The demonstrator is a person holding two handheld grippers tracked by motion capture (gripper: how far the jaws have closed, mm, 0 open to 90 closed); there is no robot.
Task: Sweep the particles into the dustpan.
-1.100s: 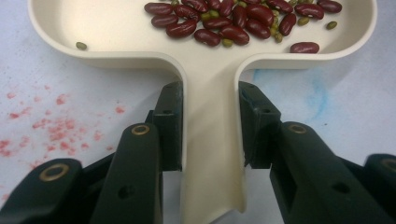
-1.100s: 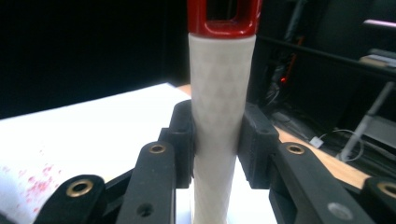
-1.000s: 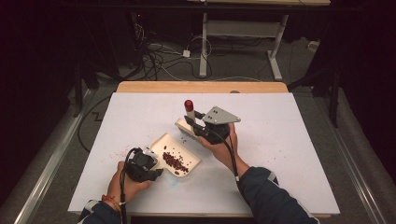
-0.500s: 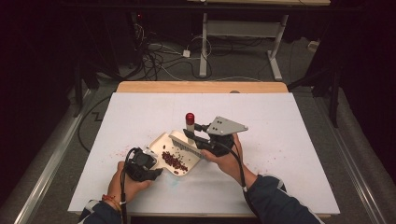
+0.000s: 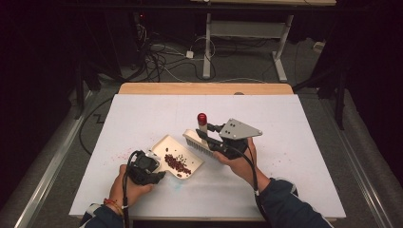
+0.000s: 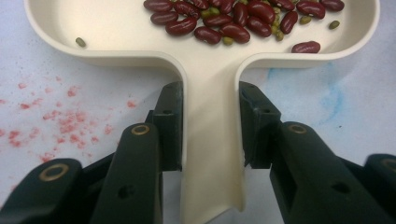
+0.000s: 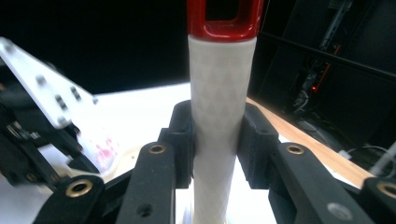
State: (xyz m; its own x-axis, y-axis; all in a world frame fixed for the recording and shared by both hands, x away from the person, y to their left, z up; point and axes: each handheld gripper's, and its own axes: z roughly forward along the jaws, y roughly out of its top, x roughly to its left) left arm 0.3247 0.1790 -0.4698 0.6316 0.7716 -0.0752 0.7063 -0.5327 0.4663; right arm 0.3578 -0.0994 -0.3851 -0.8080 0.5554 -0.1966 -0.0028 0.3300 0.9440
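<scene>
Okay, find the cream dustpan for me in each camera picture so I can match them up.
High view: dustpan lies left of centre, between the two hands.
Left gripper view: its tray spans the top, its handle clamped between the jaws.
Right gripper view: a cream sliver at lower left may be it; unsure.
Shared landmark: red beans.

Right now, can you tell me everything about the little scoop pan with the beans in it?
The dustpan is cream-coloured, looks like smooth plastic, and has a shallow rounded tray with a raised rim and a flat handle. It lies on the white table. Dark red beans and a few small green ones sit inside. The left hand-held gripper is shut on its handle. A brush, held by the right hand-held gripper, is at its far edge.
</scene>
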